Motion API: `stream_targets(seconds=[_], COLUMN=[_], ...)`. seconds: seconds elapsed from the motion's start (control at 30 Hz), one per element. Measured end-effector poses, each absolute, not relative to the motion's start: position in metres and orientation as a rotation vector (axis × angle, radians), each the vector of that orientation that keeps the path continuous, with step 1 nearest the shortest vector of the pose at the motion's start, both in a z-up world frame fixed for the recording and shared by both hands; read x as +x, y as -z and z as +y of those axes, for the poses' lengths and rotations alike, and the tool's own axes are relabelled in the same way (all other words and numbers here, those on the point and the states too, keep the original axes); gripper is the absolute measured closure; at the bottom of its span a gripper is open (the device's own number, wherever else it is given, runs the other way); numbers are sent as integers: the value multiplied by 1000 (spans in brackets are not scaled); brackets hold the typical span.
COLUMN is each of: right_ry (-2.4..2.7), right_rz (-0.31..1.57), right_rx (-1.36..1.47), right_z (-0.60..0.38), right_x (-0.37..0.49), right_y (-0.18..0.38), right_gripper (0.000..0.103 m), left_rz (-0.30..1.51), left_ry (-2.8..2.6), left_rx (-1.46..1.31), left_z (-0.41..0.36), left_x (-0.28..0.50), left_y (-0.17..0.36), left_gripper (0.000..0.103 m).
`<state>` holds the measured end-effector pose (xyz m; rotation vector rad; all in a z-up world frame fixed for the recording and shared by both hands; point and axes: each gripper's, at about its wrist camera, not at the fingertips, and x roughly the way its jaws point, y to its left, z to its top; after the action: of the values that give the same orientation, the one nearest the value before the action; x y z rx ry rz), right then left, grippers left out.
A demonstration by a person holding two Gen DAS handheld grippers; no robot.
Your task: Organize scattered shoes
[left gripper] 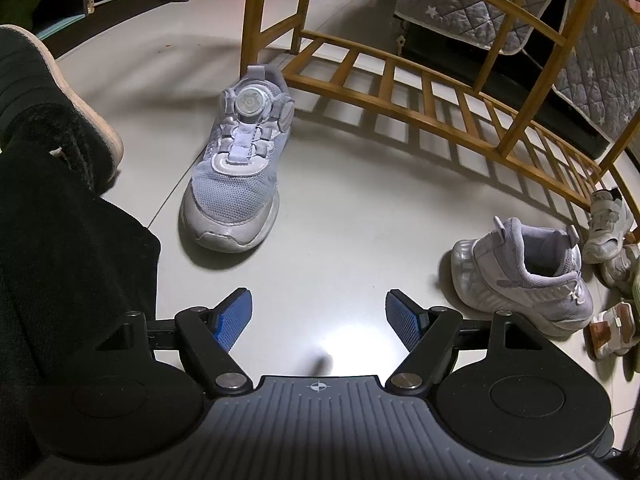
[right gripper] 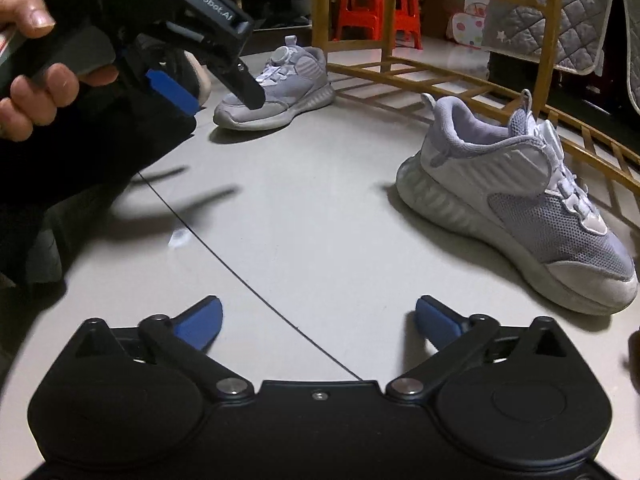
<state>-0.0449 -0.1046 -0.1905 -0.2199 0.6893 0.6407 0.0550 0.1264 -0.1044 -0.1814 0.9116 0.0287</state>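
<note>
Two pale grey sneakers with dial laces lie apart on the tiled floor. One sneaker (left gripper: 236, 176) (right gripper: 280, 84) sits by the rack's corner post, toe toward my left gripper. Its mate (left gripper: 524, 280) (right gripper: 520, 200) rests further right, heel up toward the rack. My left gripper (left gripper: 318, 314) hovers open above bare floor, nothing between its blue pads; the right wrist view shows it from the side (right gripper: 216, 96) in a hand. My right gripper (right gripper: 318, 320) is open wide over the floor, with the second sneaker ahead to its right.
A low bamboo shoe rack (left gripper: 400, 76) (right gripper: 440, 76) stands behind the sneakers. More small shoes (left gripper: 608, 232) crowd the floor at its right end. A person's dark trouser leg and shoe (left gripper: 60, 92) fill the left. Red stools (right gripper: 380, 4) and a quilted cover (left gripper: 560, 12) lie beyond.
</note>
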Motion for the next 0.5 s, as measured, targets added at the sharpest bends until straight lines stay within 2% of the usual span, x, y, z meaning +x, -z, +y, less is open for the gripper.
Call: stream_targets(seconds=[0.5], right_ry=[-649], right_rz=[678], right_rx=[-217], right_z=[-105], right_x=[-46], right_y=[192], right_gripper=[0], left_rz=[911], left_ry=[-11], left_rx=[-156], left_z=[123], left_x=[54], left_y=[105], left_gripper=[28])
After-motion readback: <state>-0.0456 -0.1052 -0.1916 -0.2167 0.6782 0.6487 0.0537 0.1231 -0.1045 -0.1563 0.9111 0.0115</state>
